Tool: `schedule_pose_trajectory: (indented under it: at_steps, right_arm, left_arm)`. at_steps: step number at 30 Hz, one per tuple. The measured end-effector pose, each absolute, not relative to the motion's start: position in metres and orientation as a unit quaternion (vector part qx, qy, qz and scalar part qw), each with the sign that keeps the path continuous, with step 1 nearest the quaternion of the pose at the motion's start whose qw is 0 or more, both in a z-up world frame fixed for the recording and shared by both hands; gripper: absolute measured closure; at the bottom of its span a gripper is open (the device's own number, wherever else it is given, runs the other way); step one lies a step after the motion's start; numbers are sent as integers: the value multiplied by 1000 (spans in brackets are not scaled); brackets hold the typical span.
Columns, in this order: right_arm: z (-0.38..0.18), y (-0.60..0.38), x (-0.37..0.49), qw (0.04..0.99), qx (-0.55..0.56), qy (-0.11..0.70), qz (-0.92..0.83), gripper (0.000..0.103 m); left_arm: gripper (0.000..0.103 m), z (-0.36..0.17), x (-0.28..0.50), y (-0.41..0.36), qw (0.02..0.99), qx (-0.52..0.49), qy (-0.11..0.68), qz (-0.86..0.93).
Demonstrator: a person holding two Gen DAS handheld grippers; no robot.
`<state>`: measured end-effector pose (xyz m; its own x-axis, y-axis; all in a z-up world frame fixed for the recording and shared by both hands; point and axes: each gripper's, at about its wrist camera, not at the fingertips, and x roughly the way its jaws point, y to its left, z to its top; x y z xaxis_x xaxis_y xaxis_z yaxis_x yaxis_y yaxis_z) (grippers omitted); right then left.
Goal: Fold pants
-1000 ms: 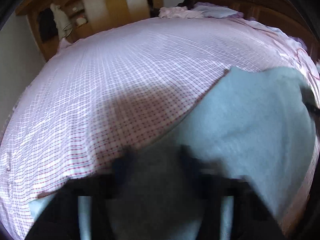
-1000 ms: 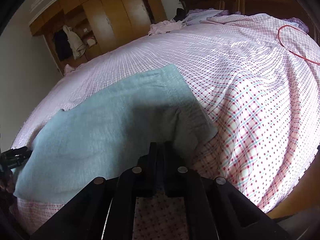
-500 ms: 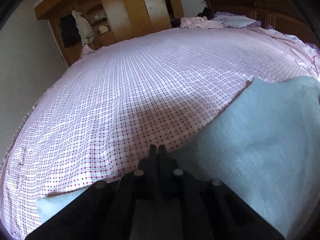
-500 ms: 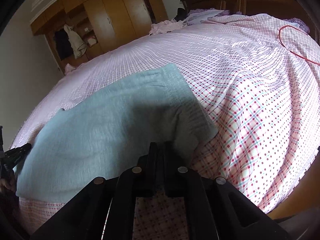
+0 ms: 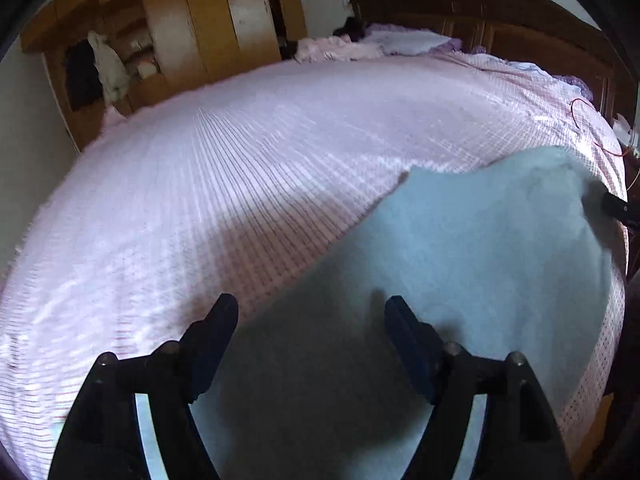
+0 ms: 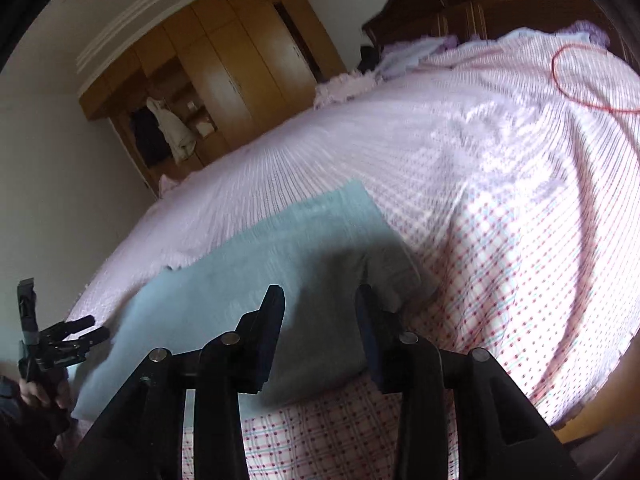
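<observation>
Left wrist view: the left gripper [image 5: 310,320] has just been opening, and its 2 jaws now stand wide apart above the near edge of the pants [image 5: 472,256], released, with the pads clear of the cloth. The pants are pale blue-grey, folded into a flat slab that lies on the pink checked bedspread [image 5: 224,184] and fills the frame from 6 o'clock round to 3 o'clock. At 10 o'clock stands a wooden wardrobe [image 5: 208,28] with a pale garment [image 5: 110,66] hanging in its open bay; at 1 o'clock are a pillow [image 5: 412,42] and a dark wooden headboard [image 5: 500,12]; at 3 o'clock a thin red cord [image 5: 592,132] trails over the bedspread, and the dark tip of the right gripper [image 5: 618,210] pokes in by the far end of the pants.

Right wrist view: at 8 o'clock a hand [image 6: 38,394] holds the left gripper [image 6: 86,330], just beside one end of the pants [image 6: 256,264]. At 6 o'clock the right gripper [image 6: 320,312] has just been opening too; its jaws are parted over the other end, let go, nothing pinched. The red cord [image 6: 568,92] loops at 2 o'clock.

No brand, label or writing can be read anywhere.
</observation>
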<state>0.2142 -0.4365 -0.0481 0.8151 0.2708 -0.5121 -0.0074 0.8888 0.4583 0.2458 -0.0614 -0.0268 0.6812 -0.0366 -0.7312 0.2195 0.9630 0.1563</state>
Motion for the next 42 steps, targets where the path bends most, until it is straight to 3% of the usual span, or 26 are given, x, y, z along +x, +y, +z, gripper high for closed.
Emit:
schedule_pose_trajectory:
  at_steps: [2,3,5,7,8,9,27,31,34,36,37,42]
  right_arm:
    - [-49,-437,215,924,229,296,77,73]
    - [-49,-436,215,924,230,297,79,73]
    - [-51,-435,217,922,232,300,82,73]
    - [-55,-434,220,918,233,309,85,73]
    - [-56,-433,222,917,234,311,86,73]
    - [-56,-433,222,916,235,313,86,73]
    - [-58,-426,229,916,233,316,85,73]
    - [-51,-435,221,923,239,287,92,73]
    - [-38,-454,200,937,250,226,89,72]
    - [-37,-473,188,937,277,199,77,61]
    - [-38,-483,183,934,293,190,76,54]
    - [-48,-517,171,910,371,155,96,44]
  left_arm:
    - [32,-34,250,-60,910,100,395,-77]
    - [46,-35,250,-57,913,89,390,-77]
    - [65,-36,253,-52,918,74,386,-62]
    - [74,-37,256,-50,917,63,389,-66]
    - [95,-37,256,-50,917,64,389,-67]
    - [101,-37,255,-51,917,71,387,-64]
    - [101,-31,258,-53,927,86,364,-31]
    - [98,-30,254,-61,922,98,374,-22]
    - [83,-13,236,-69,927,61,368,-36]
    - [60,-2,218,-82,935,50,348,-48]
    - [57,4,208,-92,937,47,341,-53]
    - [54,14,172,-156,936,49,334,-99]
